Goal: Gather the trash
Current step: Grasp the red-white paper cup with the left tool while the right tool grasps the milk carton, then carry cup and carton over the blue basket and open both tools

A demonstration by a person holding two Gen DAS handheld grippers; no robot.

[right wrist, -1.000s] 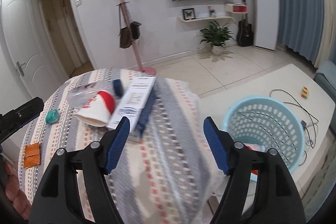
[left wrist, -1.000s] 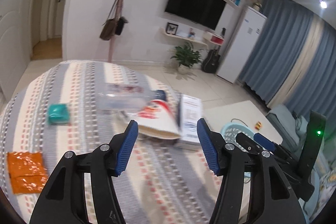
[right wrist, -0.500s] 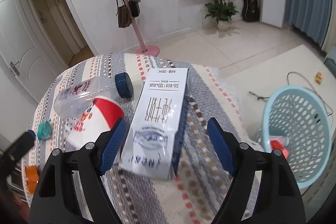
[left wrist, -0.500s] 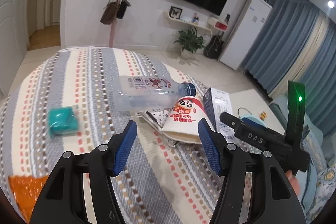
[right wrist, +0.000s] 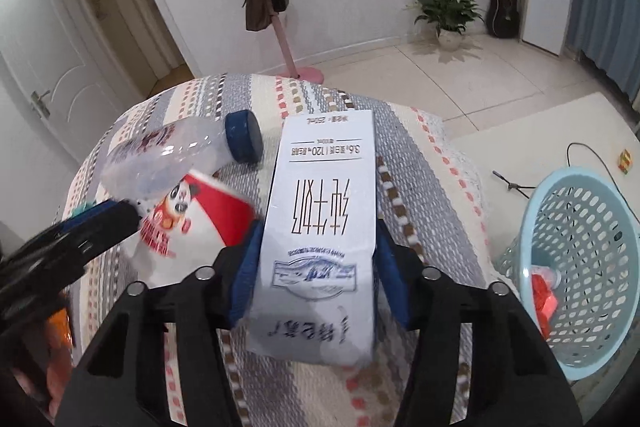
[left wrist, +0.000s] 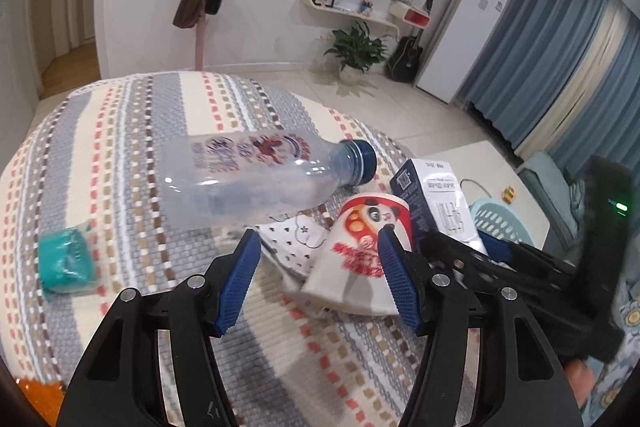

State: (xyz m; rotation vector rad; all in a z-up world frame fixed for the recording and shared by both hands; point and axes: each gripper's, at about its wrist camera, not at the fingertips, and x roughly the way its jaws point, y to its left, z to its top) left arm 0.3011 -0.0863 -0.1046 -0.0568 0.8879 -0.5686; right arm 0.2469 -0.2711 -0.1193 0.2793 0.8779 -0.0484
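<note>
Right wrist view: the right gripper [right wrist: 316,279] is seen with its blue pads [right wrist: 244,275] set against both sides of a white carton [right wrist: 320,227] that lies flat on the striped tablecloth [right wrist: 432,195]. The jaws have just been closing, and the carton is clamped between them. To the left of the carton a paper cup [right wrist: 192,223] lies on its side, and a clear bottle [right wrist: 168,155] with a blue cap lies beyond it, the cap pointing toward the carton. The tip of the left gripper [right wrist: 104,223] is seen at the cup's left side. A light-blue basket [right wrist: 576,267] stands on the floor to the right of the table, with red trash inside it.

Left wrist view: the left gripper [left wrist: 318,275] is held about half open above the tablecloth [left wrist: 120,131]. Its right pad [left wrist: 396,279] overlaps the cup [left wrist: 360,259]; whether it touches the cup cannot be told, and the left pad stands clear, so nothing is gripped. A dotted wrapper [left wrist: 296,243] lies under the cup and between the jaws. The bottle [left wrist: 248,183] lies on its side beyond the cup. A teal packet [left wrist: 66,261] lies well to the left, and an orange packet [left wrist: 36,395] shows at the lower left edge. The carton [left wrist: 440,199] is seen at the right, with the right gripper's black arms over its near end.
</note>
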